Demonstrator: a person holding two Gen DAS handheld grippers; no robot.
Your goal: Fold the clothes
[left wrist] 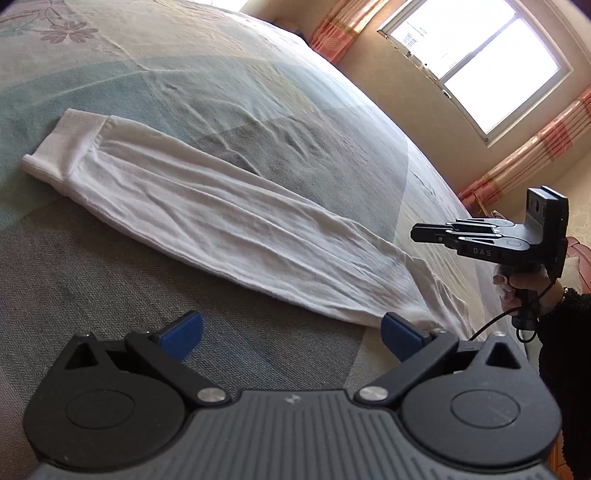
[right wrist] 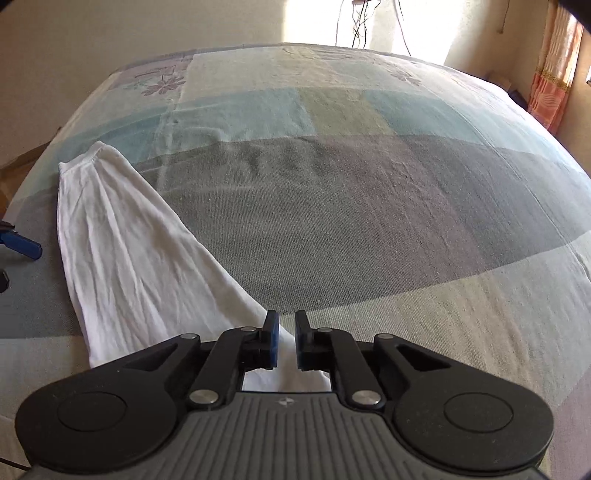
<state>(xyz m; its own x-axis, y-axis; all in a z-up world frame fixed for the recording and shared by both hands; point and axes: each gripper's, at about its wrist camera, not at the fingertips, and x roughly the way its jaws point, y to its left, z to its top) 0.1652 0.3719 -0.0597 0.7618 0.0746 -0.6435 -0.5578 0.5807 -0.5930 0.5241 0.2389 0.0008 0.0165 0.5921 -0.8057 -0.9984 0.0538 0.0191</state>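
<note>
A white garment (left wrist: 221,221) lies flat and long on the patchwork bed cover (left wrist: 110,277), its ribbed cuff (left wrist: 62,147) at the far left end. My left gripper (left wrist: 293,334) stands wide open low over the cover, and its right pad (left wrist: 402,334) sits just at the garment's near edge. My right gripper (left wrist: 419,236) hovers above the bed at the right, jaws drawn together with nothing between them. In the right wrist view that gripper (right wrist: 286,332) shows a thin slit between its pads, with the garment (right wrist: 129,258) lying below it.
A person's hand (left wrist: 517,288) in a dark sleeve (left wrist: 565,332) holds the right gripper. Beyond the bed are a bright window (left wrist: 480,62) and orange striped curtains (left wrist: 517,162). Cables (right wrist: 362,22) hang on the far wall. The bed cover (right wrist: 369,221) stretches wide to the right.
</note>
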